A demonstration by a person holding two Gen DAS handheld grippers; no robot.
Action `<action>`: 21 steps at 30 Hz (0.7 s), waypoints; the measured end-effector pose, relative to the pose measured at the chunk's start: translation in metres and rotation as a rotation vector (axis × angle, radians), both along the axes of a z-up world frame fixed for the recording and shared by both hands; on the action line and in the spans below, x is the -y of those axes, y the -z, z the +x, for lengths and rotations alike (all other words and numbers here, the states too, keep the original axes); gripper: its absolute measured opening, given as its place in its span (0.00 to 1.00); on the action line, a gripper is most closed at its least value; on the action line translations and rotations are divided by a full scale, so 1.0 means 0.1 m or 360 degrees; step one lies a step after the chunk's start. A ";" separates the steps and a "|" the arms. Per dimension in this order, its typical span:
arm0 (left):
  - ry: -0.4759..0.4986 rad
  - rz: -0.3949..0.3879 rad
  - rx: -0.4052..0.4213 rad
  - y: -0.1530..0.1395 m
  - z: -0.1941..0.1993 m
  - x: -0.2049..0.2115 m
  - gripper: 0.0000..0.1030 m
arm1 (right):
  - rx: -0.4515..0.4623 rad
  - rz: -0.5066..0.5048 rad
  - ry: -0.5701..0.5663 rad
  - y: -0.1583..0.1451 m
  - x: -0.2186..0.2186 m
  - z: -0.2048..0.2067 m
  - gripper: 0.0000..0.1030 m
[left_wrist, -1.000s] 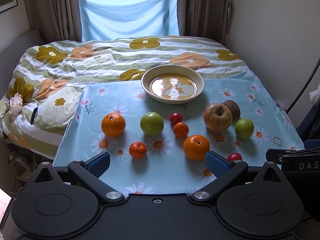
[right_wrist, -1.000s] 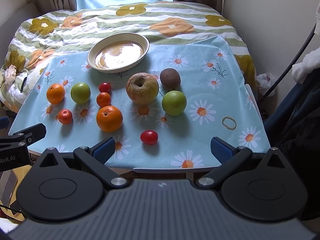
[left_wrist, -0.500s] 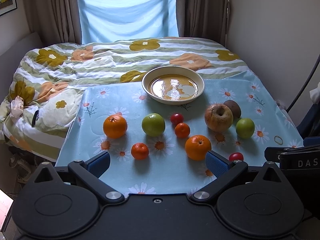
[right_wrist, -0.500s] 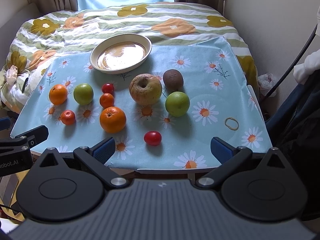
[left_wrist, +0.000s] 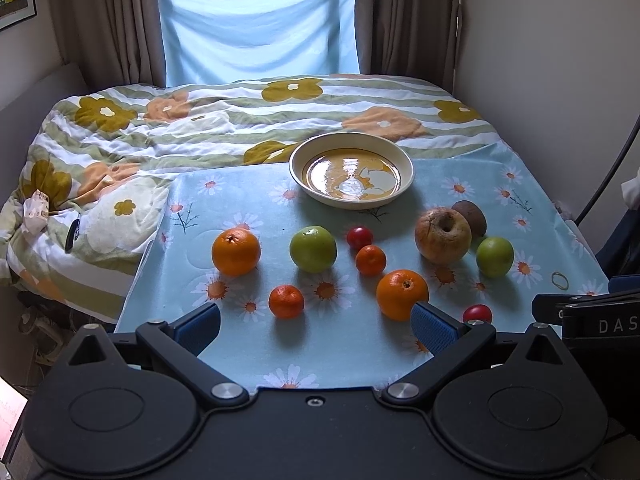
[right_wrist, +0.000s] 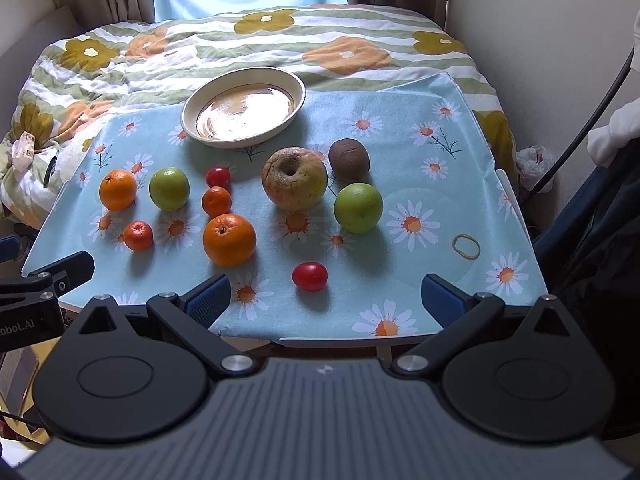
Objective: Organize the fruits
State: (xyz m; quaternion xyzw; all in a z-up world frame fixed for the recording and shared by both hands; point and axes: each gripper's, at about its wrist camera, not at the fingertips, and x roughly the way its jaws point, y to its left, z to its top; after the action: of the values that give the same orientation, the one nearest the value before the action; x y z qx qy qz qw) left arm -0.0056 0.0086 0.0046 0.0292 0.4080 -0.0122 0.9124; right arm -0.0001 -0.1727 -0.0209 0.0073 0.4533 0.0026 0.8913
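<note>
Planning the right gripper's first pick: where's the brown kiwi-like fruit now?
In the right wrist view the brown fruit sits right of centre on the daisy cloth, just behind-right of the wrinkled apple and behind the green apple.

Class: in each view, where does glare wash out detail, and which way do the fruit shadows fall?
Left wrist view: window glare streaks the bowl, though its pattern still shows. Right wrist view: the bowl is blown out white, its pattern lost. In both, shadows fall toward the camera, as under the orange. Straight edges bow near the borders.
</note>
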 end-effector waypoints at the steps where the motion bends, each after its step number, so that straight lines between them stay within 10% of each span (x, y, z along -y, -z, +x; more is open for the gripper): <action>1: 0.0001 -0.0001 0.0001 0.00 0.00 0.00 1.00 | -0.0002 0.0002 0.0000 0.00 0.00 0.00 1.00; 21: 0.0023 0.0006 0.0040 -0.04 -0.03 -0.09 1.00 | 0.0031 0.0011 0.0033 -0.03 -0.09 -0.04 1.00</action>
State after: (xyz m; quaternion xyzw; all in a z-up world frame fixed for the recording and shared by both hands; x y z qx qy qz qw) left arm -0.0081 0.0180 0.0087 0.0341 0.3964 -0.0175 0.9173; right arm -0.0040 -0.1636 -0.0178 0.0152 0.4446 -0.0051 0.8956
